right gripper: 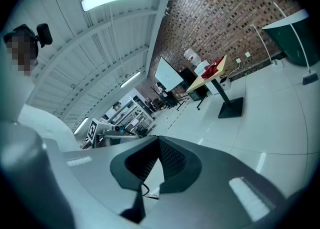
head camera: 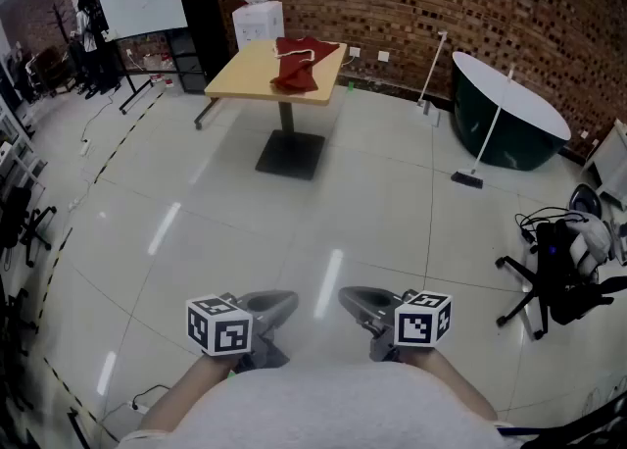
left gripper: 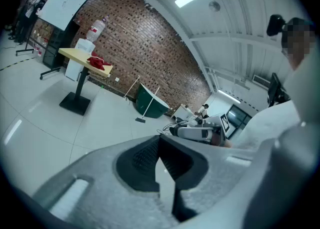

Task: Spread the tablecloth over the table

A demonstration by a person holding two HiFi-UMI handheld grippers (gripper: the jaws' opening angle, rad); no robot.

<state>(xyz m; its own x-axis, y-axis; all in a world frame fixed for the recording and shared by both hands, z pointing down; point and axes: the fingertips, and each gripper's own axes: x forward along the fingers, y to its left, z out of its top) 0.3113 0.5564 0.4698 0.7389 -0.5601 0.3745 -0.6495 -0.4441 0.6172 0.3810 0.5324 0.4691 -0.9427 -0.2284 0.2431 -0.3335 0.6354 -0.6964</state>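
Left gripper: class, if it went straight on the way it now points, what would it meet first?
Left gripper: probably bare floor, short of the table; the right gripper sits close beside its line.

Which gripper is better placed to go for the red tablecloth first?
Left, marginally: the tablecloth on the table sits slightly nearer the left gripper. The right gripper is equally shut and empty, both far off.

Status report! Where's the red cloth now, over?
Left gripper, right gripper shut, empty. Cloth bunched on far table, not spread. Open floor between, nothing blocking.
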